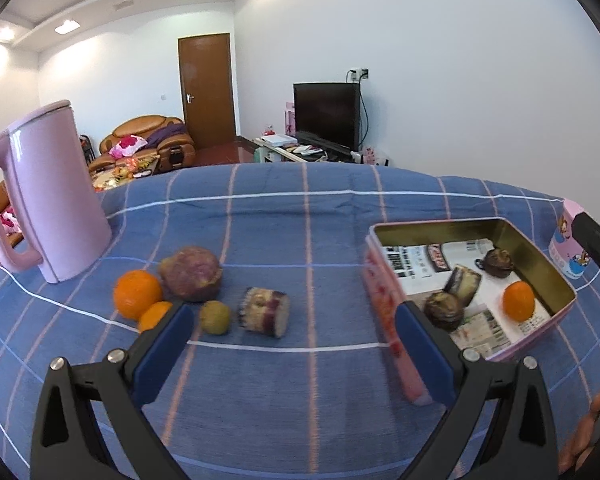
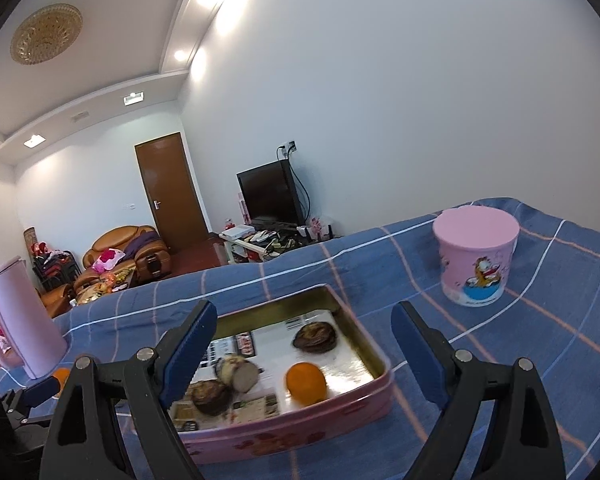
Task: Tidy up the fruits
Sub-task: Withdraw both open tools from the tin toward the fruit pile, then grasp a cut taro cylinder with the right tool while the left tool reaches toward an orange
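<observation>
**Both tongs empty over the fruit spread**

My left tongs (image 1: 296, 332) hang spread wide with nothing between the blue pads, low over the blue checked cloth (image 1: 300, 400) on the counter. Just beyond them lies the loose group: a large orange (image 1: 137, 294) with a smaller orange (image 1: 154, 316) tucked against it near the left pad, a big purple-brown fruit (image 1: 191, 279) just behind, a small yellow-green fruit (image 1: 215, 317) and, to its right, a cut cylindrical piece (image 1: 265, 312) lying on its side. A pink kettle (image 1: 50, 196) stands far left.

To the right sits the pink tin box (image 2: 292, 436), lined with printed paper. Inside I see an orange (image 2: 306, 383), a dark round fruit (image 2: 315, 337) toward the far side, another dark fruit (image 2: 209, 397) at the near left and a cut piece (image 2: 242, 374) between them.

My right tongs (image 2: 304, 354) are also parted and hold nothing, poised above the near rim of the box. A pink lidded cartoon cup (image 2: 475, 254) stands far right, well apart from the box.
</observation>
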`<state>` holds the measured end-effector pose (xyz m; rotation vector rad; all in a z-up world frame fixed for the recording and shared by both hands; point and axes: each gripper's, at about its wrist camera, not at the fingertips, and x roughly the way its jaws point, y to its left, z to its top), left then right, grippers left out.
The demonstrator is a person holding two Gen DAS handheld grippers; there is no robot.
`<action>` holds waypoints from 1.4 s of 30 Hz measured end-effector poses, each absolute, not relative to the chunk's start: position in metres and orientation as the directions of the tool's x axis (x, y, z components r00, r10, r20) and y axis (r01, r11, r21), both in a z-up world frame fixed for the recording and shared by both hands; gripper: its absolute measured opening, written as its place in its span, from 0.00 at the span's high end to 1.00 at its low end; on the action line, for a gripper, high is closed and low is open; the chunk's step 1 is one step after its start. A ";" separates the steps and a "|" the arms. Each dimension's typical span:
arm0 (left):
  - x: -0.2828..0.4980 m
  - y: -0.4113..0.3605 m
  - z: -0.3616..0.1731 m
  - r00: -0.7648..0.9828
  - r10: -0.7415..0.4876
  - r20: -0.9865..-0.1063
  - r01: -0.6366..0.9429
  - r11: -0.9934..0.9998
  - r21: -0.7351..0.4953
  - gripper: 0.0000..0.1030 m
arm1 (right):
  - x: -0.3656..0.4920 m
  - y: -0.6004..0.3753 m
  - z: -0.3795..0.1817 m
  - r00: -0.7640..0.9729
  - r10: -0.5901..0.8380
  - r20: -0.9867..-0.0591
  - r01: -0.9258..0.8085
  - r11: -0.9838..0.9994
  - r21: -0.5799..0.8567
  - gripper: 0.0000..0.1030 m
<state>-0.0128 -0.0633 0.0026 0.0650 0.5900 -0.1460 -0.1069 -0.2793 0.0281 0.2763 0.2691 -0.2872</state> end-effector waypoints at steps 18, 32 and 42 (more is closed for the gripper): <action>0.012 0.012 -0.002 0.808 -0.064 -0.586 0.082 0.997 0.005 0.00 | -0.075 -0.195 0.025 0.946 -0.105 -0.308 0.176 0.961 0.212 0.13; 0.052 0.090 -0.008 0.760 0.037 -0.649 -0.073 0.997 -0.028 0.00 | -0.034 -0.143 0.017 0.921 0.005 -0.390 0.064 0.984 0.164 0.13; 0.064 0.130 -0.006 0.740 0.103 -0.665 -0.181 0.982 -0.049 0.00 | 0.013 -0.098 0.000 0.805 0.075 -0.588 -0.040 0.997 0.073 0.50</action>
